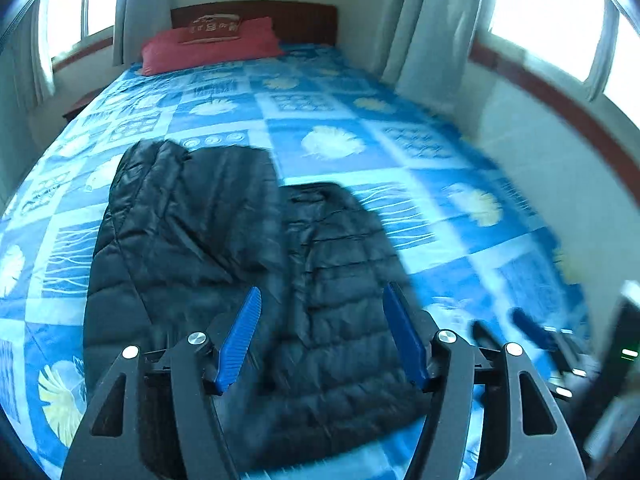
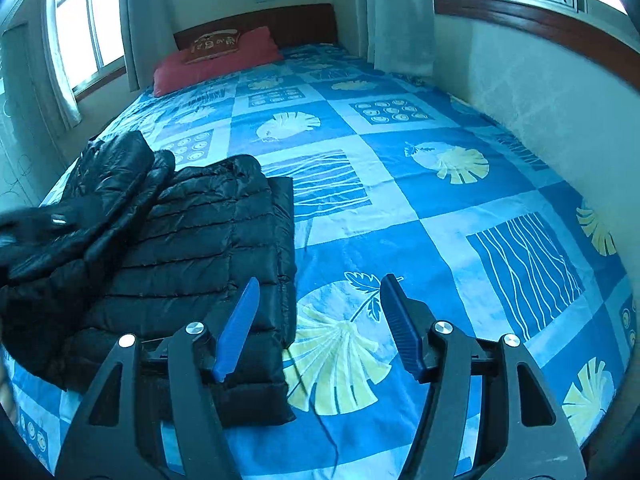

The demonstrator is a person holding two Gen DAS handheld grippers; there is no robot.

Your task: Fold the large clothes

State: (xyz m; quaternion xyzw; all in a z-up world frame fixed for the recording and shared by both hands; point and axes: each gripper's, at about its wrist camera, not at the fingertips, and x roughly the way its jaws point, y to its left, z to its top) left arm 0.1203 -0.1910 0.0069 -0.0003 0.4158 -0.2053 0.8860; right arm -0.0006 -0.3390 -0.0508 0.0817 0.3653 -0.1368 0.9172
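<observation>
The folded black jacket (image 2: 192,264) lies near the bed (image 2: 440,208) foot; open bedspread stretches right. The left hand-held gripper (image 1: 320,332) and right hand-held gripper (image 2: 316,324) are both spread, empty.

blue patterned bedspread (image 2: 400,208), red pillow (image 2: 216,62), curtains (image 2: 402,16)

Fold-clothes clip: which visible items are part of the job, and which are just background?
Part of the job:
black puffer jacket
left gripper, open
right gripper, open

Background:
red pillow
blue patterned bedspread
curtains
headboard
</observation>
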